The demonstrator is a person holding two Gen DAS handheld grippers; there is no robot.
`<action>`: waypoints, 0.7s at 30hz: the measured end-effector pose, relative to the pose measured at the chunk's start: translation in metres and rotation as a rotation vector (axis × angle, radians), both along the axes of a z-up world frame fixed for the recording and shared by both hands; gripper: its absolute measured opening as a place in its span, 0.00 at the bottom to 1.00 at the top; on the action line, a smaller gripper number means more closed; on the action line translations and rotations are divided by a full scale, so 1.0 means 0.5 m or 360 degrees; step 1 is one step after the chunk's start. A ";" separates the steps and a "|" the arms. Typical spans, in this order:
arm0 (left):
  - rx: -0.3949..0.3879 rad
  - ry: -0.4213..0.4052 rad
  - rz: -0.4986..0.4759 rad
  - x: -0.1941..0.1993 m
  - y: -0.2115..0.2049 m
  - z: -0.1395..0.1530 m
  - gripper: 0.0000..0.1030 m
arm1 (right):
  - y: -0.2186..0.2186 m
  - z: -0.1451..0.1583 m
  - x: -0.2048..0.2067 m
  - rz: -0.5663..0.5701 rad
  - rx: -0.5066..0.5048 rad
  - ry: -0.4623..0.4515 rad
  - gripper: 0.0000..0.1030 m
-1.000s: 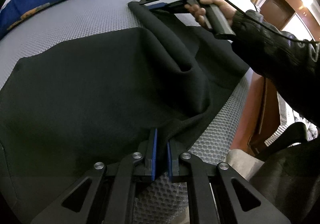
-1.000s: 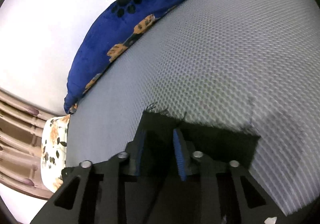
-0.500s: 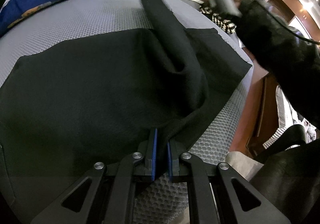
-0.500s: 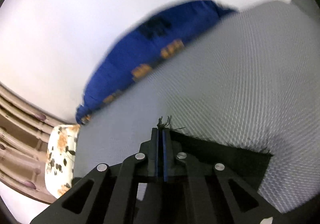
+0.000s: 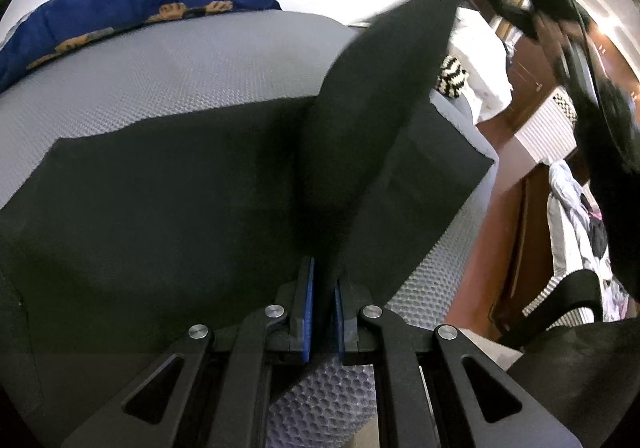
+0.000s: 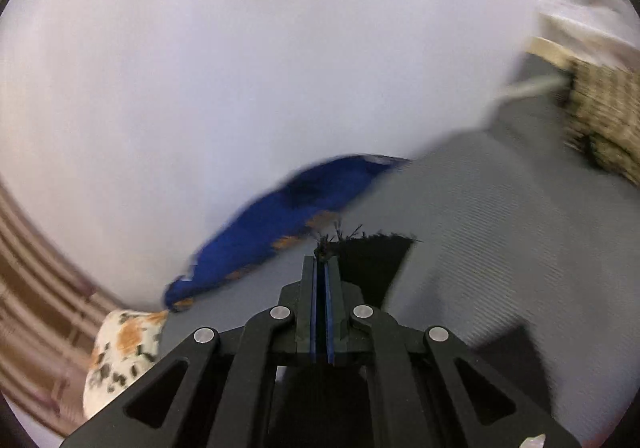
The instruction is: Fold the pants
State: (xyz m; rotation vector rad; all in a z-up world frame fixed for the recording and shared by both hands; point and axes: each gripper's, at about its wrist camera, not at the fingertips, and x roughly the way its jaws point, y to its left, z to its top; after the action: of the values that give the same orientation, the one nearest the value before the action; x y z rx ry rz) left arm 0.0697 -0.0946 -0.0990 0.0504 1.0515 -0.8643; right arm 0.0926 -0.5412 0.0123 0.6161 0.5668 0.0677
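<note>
Black pants lie spread on a grey mesh mattress. My left gripper is shut on the near edge of the pants, low on the mattress. My right gripper is shut on a frayed hem corner of the pants and holds it high in the air. In the left wrist view the lifted pant leg rises as a taut black sheet toward the right gripper at the upper right, which is blurred.
A blue paw-print pillow lies at the mattress's far edge, also in the right wrist view. A floral cushion sits left. The mattress's right edge drops to wooden furniture; a woven basket stands far right.
My right gripper closed on the hem corner and lifted it high up and rightward, pulling the pant leg off the mattress. My left gripper stayed shut in place.
</note>
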 end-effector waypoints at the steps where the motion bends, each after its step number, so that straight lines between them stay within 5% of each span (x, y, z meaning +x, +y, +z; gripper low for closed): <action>1: 0.0010 0.0003 -0.0009 -0.001 -0.003 -0.004 0.09 | -0.023 -0.031 -0.022 -0.0069 0.0008 0.0074 0.04; 5: 0.0060 0.0008 -0.0051 -0.002 -0.018 -0.015 0.09 | -0.104 -0.214 -0.107 -0.0329 0.0113 0.0441 0.04; 9: 0.0143 -0.0017 -0.0083 -0.015 -0.035 -0.026 0.09 | -0.117 -0.317 -0.154 -0.0409 0.0133 0.0632 0.04; 21: 0.0174 -0.0034 -0.0106 -0.018 -0.038 -0.030 0.11 | -0.108 -0.350 -0.185 -0.0426 0.0044 0.0657 0.03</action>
State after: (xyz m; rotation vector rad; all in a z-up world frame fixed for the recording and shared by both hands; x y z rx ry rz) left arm 0.0605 -0.1137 -0.1139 0.1869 1.0815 -0.8639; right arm -0.0001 -0.5952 -0.1625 0.7336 0.8774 -0.3106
